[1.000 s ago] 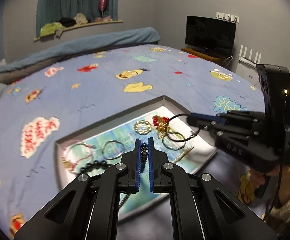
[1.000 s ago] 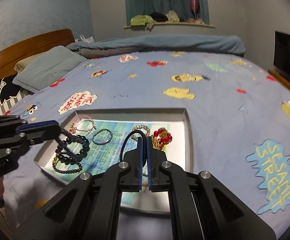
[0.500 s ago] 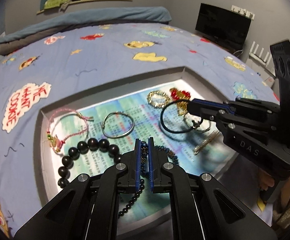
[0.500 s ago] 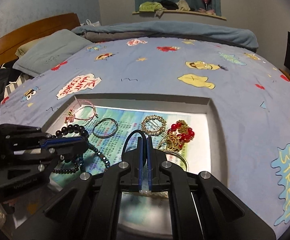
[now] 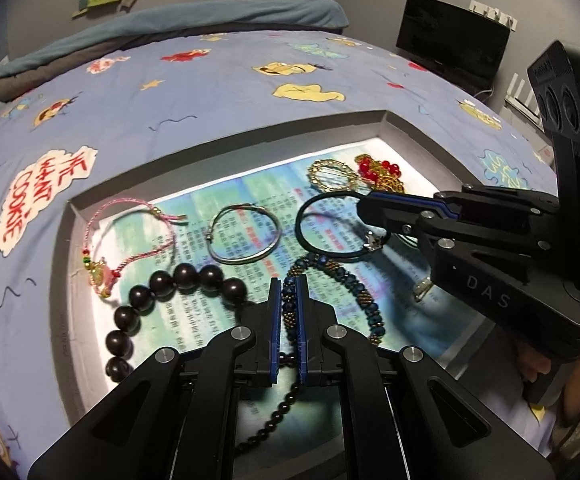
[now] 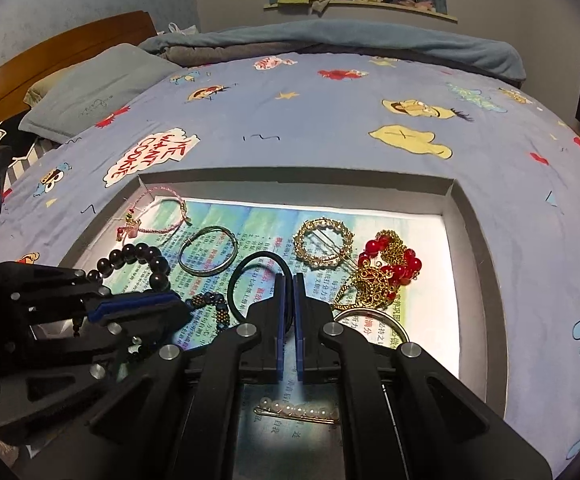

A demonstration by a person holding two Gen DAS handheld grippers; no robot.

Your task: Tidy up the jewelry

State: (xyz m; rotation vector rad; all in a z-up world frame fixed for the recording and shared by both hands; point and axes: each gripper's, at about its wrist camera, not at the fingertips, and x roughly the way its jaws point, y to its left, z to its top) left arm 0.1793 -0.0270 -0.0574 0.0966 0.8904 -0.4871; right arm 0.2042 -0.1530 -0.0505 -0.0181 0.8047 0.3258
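A grey tray with a printed paper liner lies on the bed. My left gripper is low over its near side, shut on a blue-and-gold beaded bracelet that trails onto the liner. A bracelet of large dark beads lies just left of it, and a thin black bead strand runs under the fingers. My right gripper is shut on a black elastic band, whose loop hangs over the middle of the tray. The left gripper is close beside the loop.
In the tray lie a pink cord bracelet, a silver bangle, a gold round brooch, a red-bead gold chain, a second bangle and a pearl hairpin. Patterned blue bedding surrounds it.
Both grippers have come down closer to the tray. The bead bracelets hanging from the left gripper now rest on the liner. The black band's loop hangs lower over the middle.
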